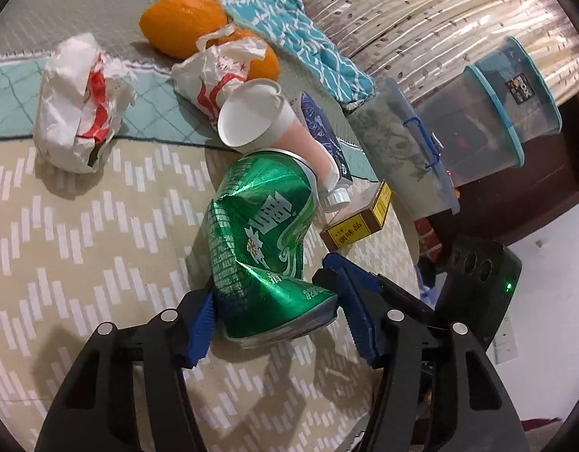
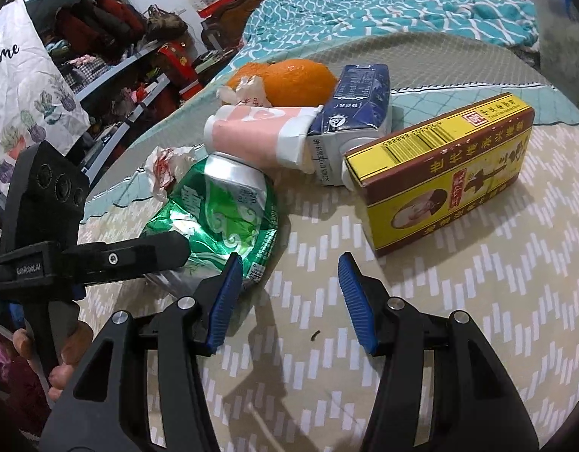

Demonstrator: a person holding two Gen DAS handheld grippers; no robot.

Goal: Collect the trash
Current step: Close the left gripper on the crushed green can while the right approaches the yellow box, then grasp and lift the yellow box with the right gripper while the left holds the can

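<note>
A crushed green can [image 1: 263,241] lies on the patterned bed cover. My left gripper [image 1: 278,316] has its blue pads on both sides of the can's base, shut on it. The can also shows in the right wrist view [image 2: 221,218], with the left gripper's finger [image 2: 138,256] against it. My right gripper [image 2: 289,297] is open and empty over the cover, just right of the can. Behind the can lie a pink-and-white paper cup [image 1: 259,120] [image 2: 259,132], a blue carton [image 2: 353,113], a yellow-brown box [image 2: 451,173] [image 1: 359,222] and two crumpled wrappers [image 1: 78,101] [image 1: 218,75].
Two oranges [image 1: 180,22] [image 2: 297,79] sit behind the trash. A teal blanket [image 2: 383,11] lies at the back. Clear plastic tubs [image 1: 489,120] stand at the right of the bed. Shelves with clothes [image 2: 112,37] are at the left.
</note>
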